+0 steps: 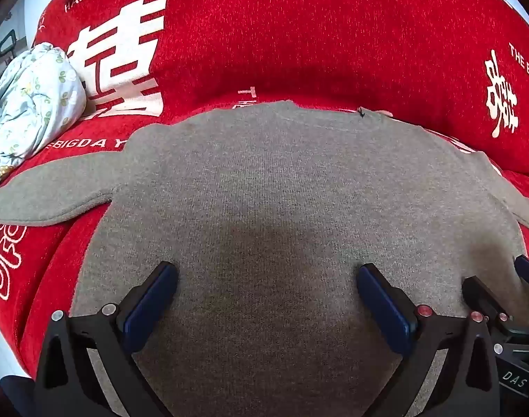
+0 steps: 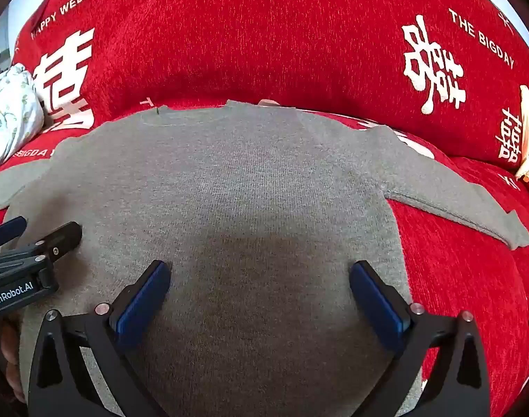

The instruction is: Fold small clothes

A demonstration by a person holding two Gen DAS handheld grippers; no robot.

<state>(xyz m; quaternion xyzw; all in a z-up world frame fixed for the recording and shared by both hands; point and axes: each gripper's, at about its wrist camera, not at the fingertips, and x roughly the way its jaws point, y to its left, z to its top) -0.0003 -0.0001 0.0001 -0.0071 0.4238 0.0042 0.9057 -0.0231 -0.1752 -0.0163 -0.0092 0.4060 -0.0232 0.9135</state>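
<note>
Biggest thing in view is the red sofa cover (image 1: 299,34), w/ white double-happiness characters and "HAPPY WEDDING" / "THE BIGDAY" lettering printed all over, seat and backrest both draped in it. Spread flat on the seat is the grey knit sweater (image 1: 281,180), neckline pointed toward the backrest, hem toward the cameras, both sleeves stuck out sideways and angled a bit down; the sleeve on the left (image 1: 55,191) lies flat on the red fabric, the one on the right (image 2: 455,201) is seen best from the right wrist cam, cuff end resting on the seat. A small dark tag or thread is seen at the collar edge (image 1: 361,112). Nothing's folded yet, body's laid smooth. Off to the left, against the backrest, a crumpled pale blue floral cloth (image 1: 27,104) is bunched up, well apart from the sweater body but near the left sleeve. At the far right edge of the right cam a bit of cream-colored fabric (image 2: 528,139) is visible, can't tell what it is. Left gripper (image 1: 267,288) is held over the lower part of the sweater, blue pads spread wide, nothing pinched btwn them. Right gripper (image 2: 259,285) is same deal, spread wide over the lower sweater, just beside the left one, nothing gripped.
</note>
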